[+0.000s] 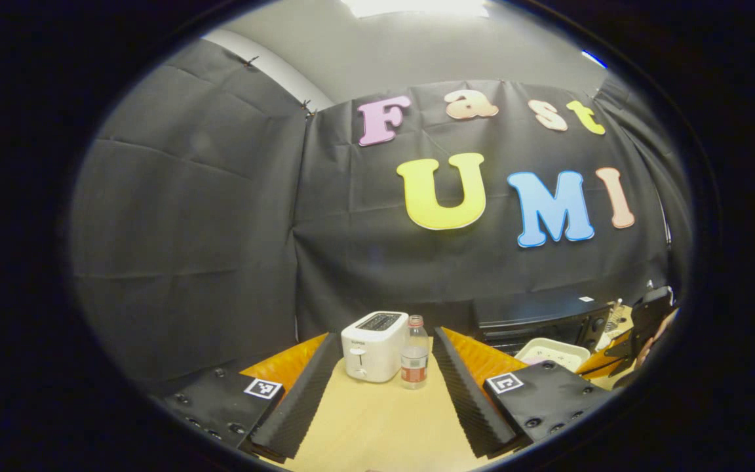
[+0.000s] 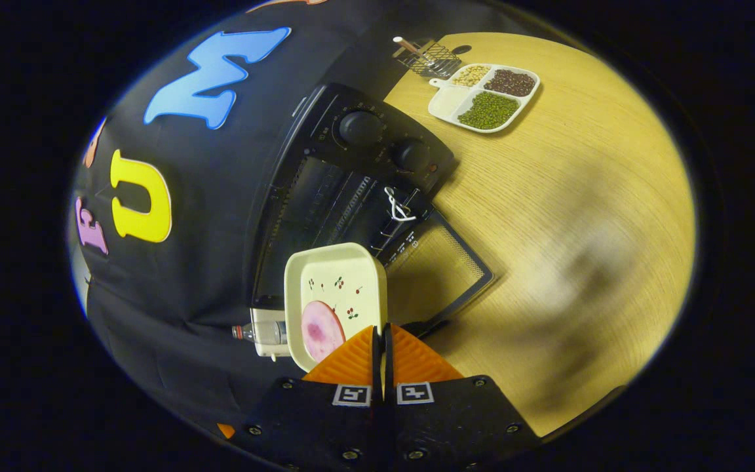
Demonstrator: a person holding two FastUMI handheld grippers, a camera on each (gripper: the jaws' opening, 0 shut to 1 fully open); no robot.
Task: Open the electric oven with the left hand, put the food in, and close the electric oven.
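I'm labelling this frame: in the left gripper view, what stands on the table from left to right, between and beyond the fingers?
toaster → bottle → electric oven → tray, in front of the oven.

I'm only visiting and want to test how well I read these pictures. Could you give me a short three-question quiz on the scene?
1. True or false: the door of the oven is shut.
2. What does the right gripper clamp? A) the bottle B) the rim of the plate carrying the pink slice C) the toaster
3. Fill in: the fingers of the left gripper stand ___.

Key
1. False: the door lies folded down, open.
2. B
3. Apart (open), holding nothing.
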